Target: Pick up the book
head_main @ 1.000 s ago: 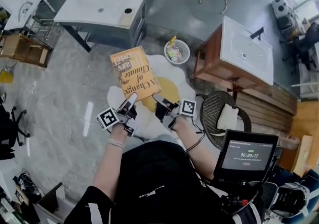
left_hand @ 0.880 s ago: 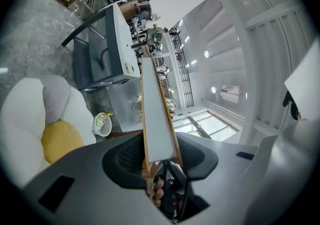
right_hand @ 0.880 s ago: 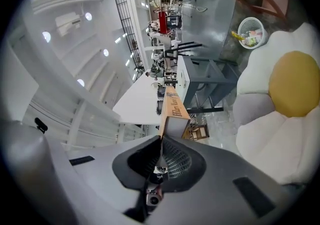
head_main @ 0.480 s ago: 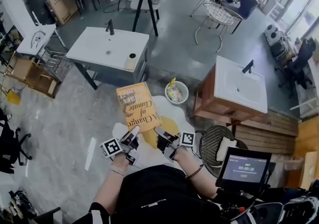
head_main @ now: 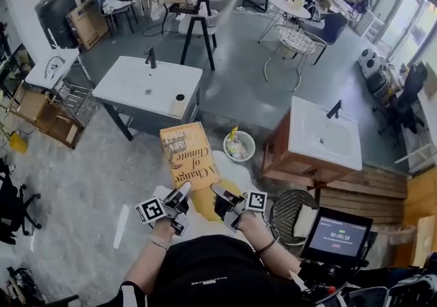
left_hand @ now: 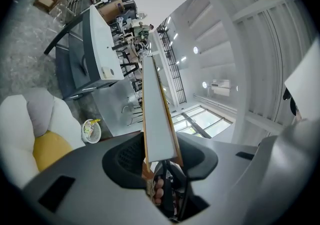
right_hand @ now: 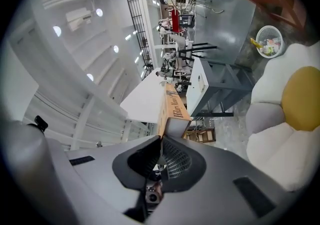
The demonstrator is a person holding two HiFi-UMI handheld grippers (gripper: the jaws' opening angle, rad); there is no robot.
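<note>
Bright, even daylight fills the room, strongest from the windows (head_main: 413, 5) at the head view's upper right; the glossy floor (head_main: 75, 162) carries a pale glare streak; shadows are soft; the book (head_main: 190, 155) shows sharp print; both gripper views are fisheye circles with black corners, straight lines bowed, ceiling lamps (left_hand: 196, 50) blown white, the nearest foreground soft.

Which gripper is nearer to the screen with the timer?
Right. The right gripper, shut on the book, is just left of the screen; the left gripper grips the book farther left.
</note>
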